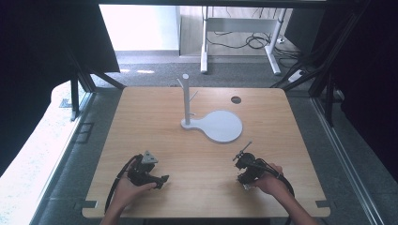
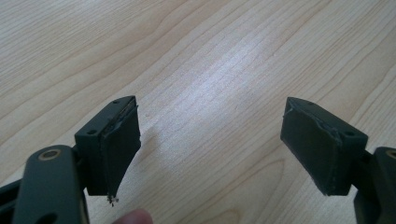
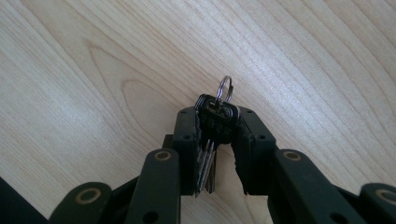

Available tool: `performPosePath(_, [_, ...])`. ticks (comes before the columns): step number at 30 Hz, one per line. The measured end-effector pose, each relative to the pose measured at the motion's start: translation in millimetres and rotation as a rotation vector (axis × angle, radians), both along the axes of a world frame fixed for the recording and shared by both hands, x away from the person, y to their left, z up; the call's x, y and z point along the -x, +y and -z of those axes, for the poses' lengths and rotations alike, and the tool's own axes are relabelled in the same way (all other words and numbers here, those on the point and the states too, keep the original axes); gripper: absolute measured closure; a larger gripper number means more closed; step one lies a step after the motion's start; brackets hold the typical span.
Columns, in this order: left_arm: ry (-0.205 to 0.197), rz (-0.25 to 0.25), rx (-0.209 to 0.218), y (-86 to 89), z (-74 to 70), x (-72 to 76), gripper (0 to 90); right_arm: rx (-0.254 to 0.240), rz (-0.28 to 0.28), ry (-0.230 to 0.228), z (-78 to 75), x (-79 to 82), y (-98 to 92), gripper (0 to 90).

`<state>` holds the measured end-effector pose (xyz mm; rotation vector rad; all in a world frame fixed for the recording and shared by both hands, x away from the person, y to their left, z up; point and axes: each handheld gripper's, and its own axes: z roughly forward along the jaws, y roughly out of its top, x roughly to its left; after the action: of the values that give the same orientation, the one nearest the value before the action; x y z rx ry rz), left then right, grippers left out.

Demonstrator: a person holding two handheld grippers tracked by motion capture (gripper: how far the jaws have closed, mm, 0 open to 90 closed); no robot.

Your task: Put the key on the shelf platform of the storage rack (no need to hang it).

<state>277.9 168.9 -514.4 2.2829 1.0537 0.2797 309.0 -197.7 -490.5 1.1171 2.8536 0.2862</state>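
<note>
Right gripper clamps the small bunch of keys, black plastic heads on a silver split ring, by the heads; ring sticks out free beyond the pads, likely so it can hook a peg. Keys held just above the pale wooden table. White peg stand on its round base sits ahead, well apart. Left gripper rests near the table, jaws wide, nothing between.

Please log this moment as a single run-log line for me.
right gripper: shut on keys, ring poking out | left gripper: open, nothing between jaws | white peg stand: upright mid-table, untouched
</note>
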Motion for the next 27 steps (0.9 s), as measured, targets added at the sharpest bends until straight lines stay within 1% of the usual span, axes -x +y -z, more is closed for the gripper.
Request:
performPosePath(7, [0.003, -0.004, 0.002, -0.8, 0.2, 0.4, 20.2, -0.006, -0.012, 0.004, -2.8, 0.9, -0.7, 75.8])
performPosePath(13, [0.000, 0.001, -0.001, -0.2, 0.0, -0.1, 20.2, -0.021, -0.012, 0.013, -5.9, 0.2, -3.7, 78.5])
performPosePath(16, [0.000, 0.000, 0.000, -0.3, 0.1, 0.0, 20.2, -0.039, -0.004, 0.011, -8.7, -0.3, -6.8, 80.8])
performPosePath(21, [0.001, -0.001, 0.001, -0.5, 0.1, 0.2, 20.2, -0.039, -0.008, 0.024, -9.9, -0.7, -10.1, 81.2])
performPosePath(23, [0.001, -0.001, 0.000, -0.5, 0.1, 0.1, 20.2, -0.036, -0.006, 0.022, -10.0, -0.5, -10.4, 81.2])
performPosePath(27, [0.002, 0.000, -0.002, -1.0, 0.4, 0.2, 20.2, -0.045, 0.000, 0.026, -11.6, 0.2, -12.7, 81.2])
